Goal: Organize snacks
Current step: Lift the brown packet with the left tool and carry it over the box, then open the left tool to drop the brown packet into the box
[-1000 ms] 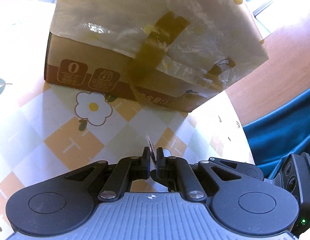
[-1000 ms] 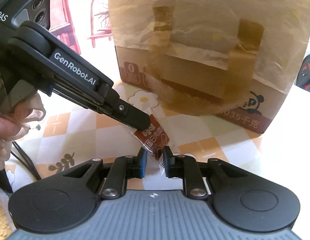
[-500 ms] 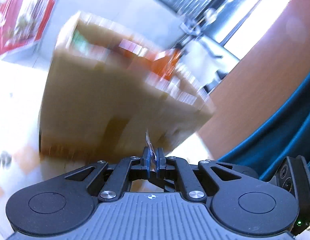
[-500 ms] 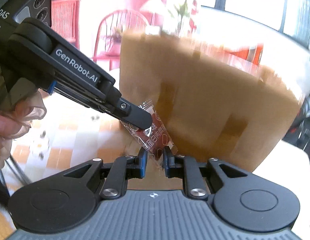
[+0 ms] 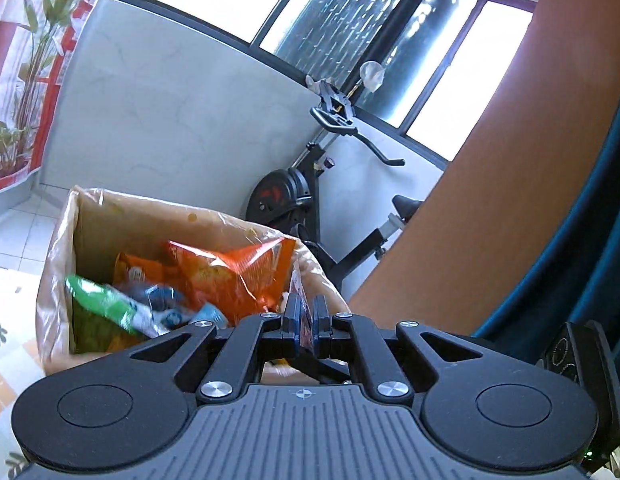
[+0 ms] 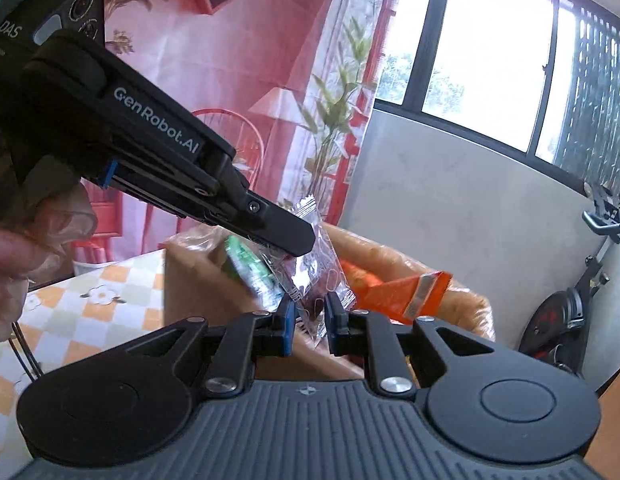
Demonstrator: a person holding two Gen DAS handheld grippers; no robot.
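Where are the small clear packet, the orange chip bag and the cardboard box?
small clear packet (image 6: pixel 310 276): right wrist view, crinkled middle.
orange chip bag (image 5: pixel 226 276): left wrist view, front face.
cardboard box (image 5: pixel 110 224): left wrist view, inner back wall.

**Open box top, crowded on one side**

The brown cardboard box lined with clear plastic (image 5: pixel 90 220) is open at the top, and nothing covers its mouth. Inside, the upright orange crinkled snack bag (image 5: pixel 230 276) fills the far right part, and the green snack packet (image 5: pixel 106 304) lies at the left. The black left gripper (image 6: pixel 298 248) reaches across above the box rim. The black exercise bike (image 5: pixel 306 196) stands behind the box.
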